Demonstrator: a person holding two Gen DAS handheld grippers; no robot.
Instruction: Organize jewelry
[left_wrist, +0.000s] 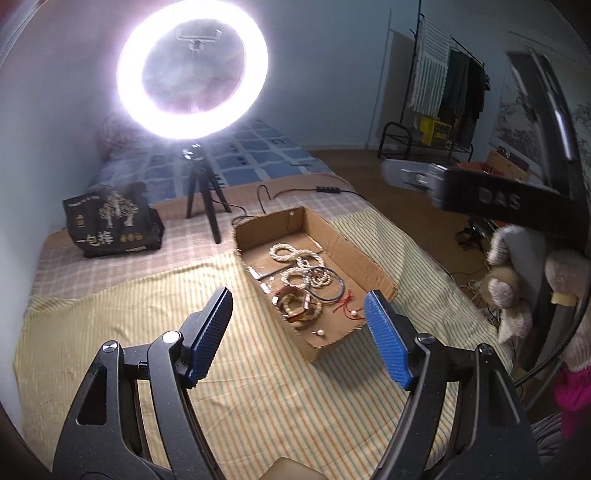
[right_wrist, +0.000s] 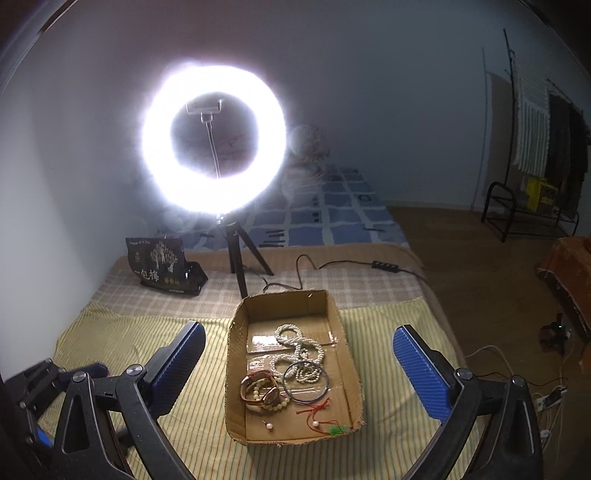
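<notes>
**Jewelry sorting, nothing picked up so far**

Bedspread first: the yellow striped cloth bedspread (right_wrist: 155, 369) takes up most of both views, with the glowing white ring light on a black tripod (right_wrist: 214, 136) standing at about 12 o'clock behind everything. The shallow brown cardboard tray (right_wrist: 347, 347) sits on the striped cloth right in front of both grippers, and all the jewelry is inside it.

In the tray, biggest down: white bead necklace strands (right_wrist: 299, 347) looped toward 12 o'clock, a thin dark metal bangle (right_wrist: 306, 382) lying over them near the middle, a gold-brown wristwatch (right_wrist: 260, 391) tangled with pale bead bracelets at 9 o'clock, a red cord with a pearl and green bits (right_wrist: 321, 419) at 5 o'clock, and a tiny pearl stud (right_wrist: 269, 427) at 6 o'clock.

Left gripper (left_wrist: 299, 325) and right gripper (right_wrist: 299, 363) both hover above the tray with blue pads spread wide, holding nothing.

Looks to me like the very start: picking a first piece. The bangle seems the easiest grab, but it overlaps the beads, so a careful pinch on its free edge would be my call.
</notes>
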